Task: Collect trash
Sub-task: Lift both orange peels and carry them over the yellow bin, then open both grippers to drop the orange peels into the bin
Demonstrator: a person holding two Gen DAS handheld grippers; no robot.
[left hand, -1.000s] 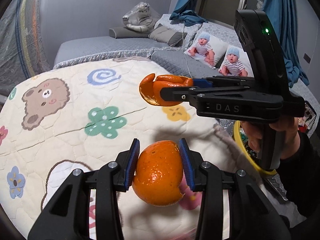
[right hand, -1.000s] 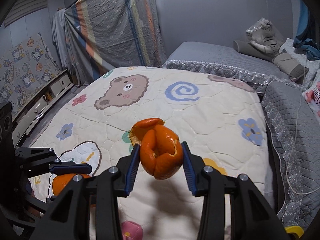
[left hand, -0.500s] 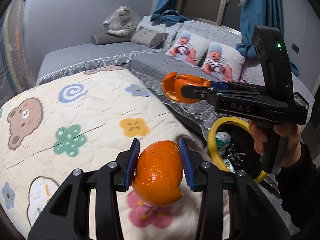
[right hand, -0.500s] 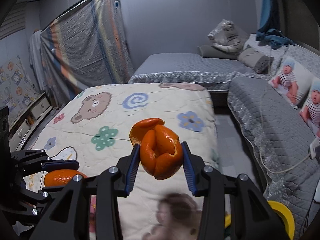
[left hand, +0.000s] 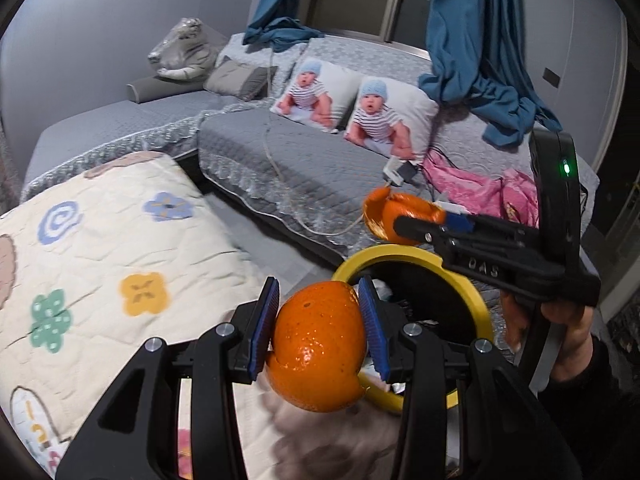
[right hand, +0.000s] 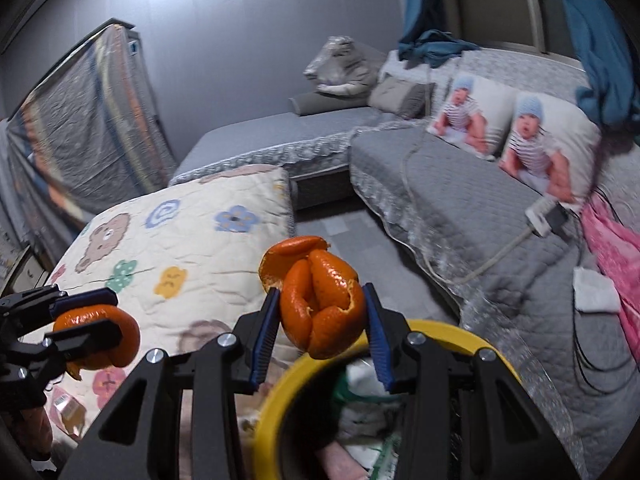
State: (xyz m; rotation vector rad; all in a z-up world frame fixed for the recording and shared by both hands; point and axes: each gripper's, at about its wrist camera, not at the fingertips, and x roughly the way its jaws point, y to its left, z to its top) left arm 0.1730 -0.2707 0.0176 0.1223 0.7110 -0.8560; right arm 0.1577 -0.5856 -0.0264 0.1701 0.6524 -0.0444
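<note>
My left gripper [left hand: 319, 328] is shut on a rounded piece of orange peel [left hand: 320, 344], held in the air at the near rim of a yellow-rimmed trash bin [left hand: 476, 300]. My right gripper [right hand: 320, 320] is shut on a second, curled orange peel [right hand: 322, 304], held just above the bin's yellow rim [right hand: 460, 330]. The bin holds crumpled white and green wrappers [right hand: 368, 380]. The right gripper with its peel shows in the left wrist view [left hand: 400, 220], above the bin's far rim. The left gripper with its peel shows at the left in the right wrist view [right hand: 96, 330].
A cream quilt with bear and flower prints [left hand: 100, 248] lies to the left of the bin. A grey sofa bed [left hand: 320, 160] with two baby-photo pillows [left hand: 360, 108], a power strip with cables [right hand: 546, 216] and pink cloth [right hand: 616, 248] stands behind. A strip of floor [right hand: 340, 236] separates them.
Both grippers have swung right, away from over the quilt and toward the bin, each keeping its peel. The yellow bin rim now sits directly under and in front of them.
</note>
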